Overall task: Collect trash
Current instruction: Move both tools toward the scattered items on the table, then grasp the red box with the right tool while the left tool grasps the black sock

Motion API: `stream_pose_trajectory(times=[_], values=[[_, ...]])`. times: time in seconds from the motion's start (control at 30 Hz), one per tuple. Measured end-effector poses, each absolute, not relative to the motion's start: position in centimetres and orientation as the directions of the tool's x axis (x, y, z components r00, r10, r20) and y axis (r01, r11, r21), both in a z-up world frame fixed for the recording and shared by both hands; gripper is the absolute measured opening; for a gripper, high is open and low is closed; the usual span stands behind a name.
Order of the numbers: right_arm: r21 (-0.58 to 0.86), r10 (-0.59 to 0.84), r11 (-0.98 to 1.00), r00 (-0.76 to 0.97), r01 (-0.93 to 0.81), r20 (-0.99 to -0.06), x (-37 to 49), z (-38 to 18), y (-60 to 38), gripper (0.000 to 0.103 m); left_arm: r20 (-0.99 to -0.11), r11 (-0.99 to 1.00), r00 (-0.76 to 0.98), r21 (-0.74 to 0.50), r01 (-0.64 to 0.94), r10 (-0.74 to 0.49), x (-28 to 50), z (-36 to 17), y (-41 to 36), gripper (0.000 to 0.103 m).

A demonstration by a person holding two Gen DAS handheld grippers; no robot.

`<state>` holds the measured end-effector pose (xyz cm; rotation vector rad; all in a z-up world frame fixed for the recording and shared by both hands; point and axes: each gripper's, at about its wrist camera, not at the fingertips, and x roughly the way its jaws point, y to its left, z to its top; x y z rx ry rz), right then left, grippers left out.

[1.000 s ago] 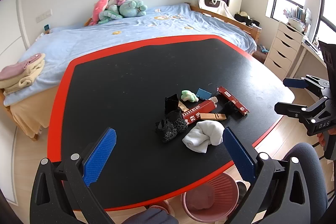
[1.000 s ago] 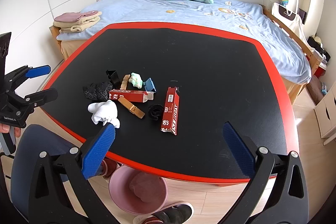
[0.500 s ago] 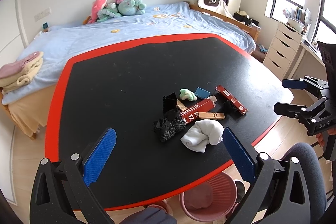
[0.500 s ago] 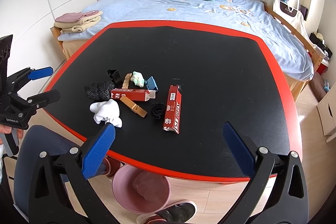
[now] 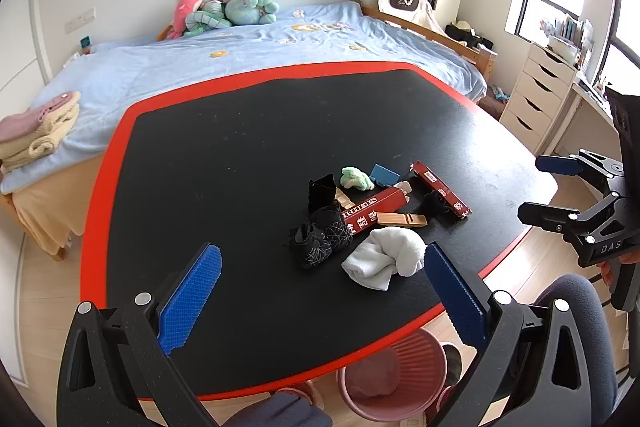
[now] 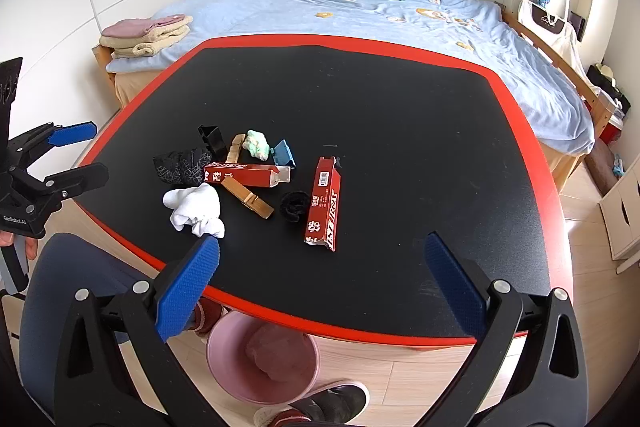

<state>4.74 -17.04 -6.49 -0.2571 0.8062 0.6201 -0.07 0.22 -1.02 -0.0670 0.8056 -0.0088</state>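
Both the left gripper [image 5: 320, 301] and the right gripper [image 6: 320, 285] hang with blue-padded jaws spread wide, holding nothing. Below the near table edge stands a pink plastic waste bin [image 6: 224, 375]. On the black, red-rimmed table [image 6: 400, 107] the trash lies clustered: white crumpled cloth [image 6: 196, 209], wooden clothespin [image 6: 248, 202], two red cartons [image 6: 325, 205], black mesh fabric [image 6: 180, 165].

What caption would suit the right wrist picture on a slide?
Open right gripper hovers over a black table strewn with trash, a pink bin waiting on the floor below.
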Motion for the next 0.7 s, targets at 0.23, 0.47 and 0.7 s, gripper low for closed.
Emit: stream_pose_trajectory(times=[0.23, 0.47, 0.7], values=[[0.026, 0.418, 0.795, 0.517, -0.606, -0.747, 5.2, -7.1, -17.1, 0.1, -0.735, 0.997, 0.678, -0.07, -0.024, -0.035, 0.4, -1.9, 0.9, 0.097], [0.034, 0.415, 0.789, 0.492, -0.613, -0.765, 6.0, -8.0, -16.7, 0.1, -0.747, 0.996, 0.664, -0.088, -0.036, -0.042, 1.3, -2.6, 1.6, 0.097], [0.037, 0.401, 0.789, 0.469, -0.613, -0.787, 7.4, -9.2, -16.0, 0.1, -0.784, 0.991, 0.615, -0.131, -0.033, -0.084, 3.3, -3.6, 2.0, 0.097]])
